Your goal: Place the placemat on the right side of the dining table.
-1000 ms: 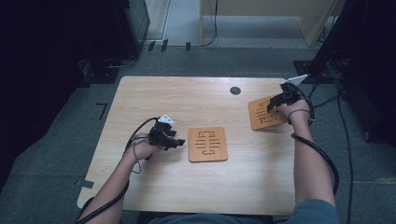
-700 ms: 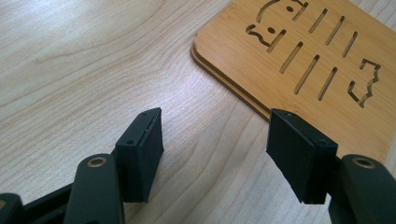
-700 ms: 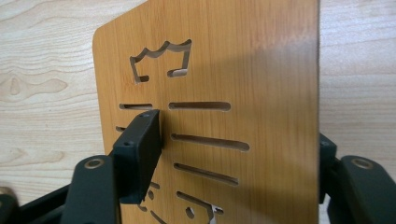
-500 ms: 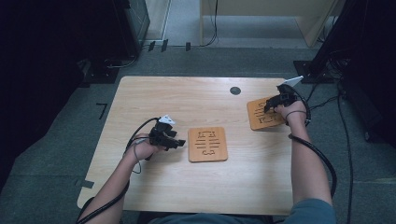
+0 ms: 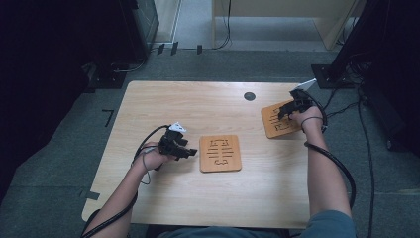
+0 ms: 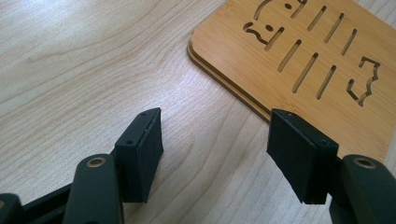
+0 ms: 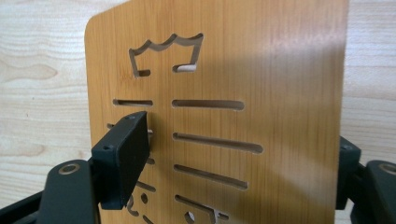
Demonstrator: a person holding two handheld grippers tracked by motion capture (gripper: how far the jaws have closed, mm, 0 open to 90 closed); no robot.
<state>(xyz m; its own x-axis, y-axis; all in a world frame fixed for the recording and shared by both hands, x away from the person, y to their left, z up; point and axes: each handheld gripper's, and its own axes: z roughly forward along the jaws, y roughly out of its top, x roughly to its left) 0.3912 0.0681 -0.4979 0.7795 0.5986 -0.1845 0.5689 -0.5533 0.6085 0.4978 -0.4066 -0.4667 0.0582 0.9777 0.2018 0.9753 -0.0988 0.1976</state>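
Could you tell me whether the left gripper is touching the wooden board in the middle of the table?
Apart: in the left gripper view the left gripper stands open, bare table between it and the board.

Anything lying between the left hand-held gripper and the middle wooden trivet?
Nothing: the left gripper view shows bare tabletop between the left hand-held gripper and the trivet.

No readable text, labels, brands or nos. anywhere; the two square bamboo-coloured wooden boards [image 5: 220, 153] [image 5: 278, 119] on the pale wood table [image 5: 198, 106] carry just cut-out slots & crown-like shapes, no lettering
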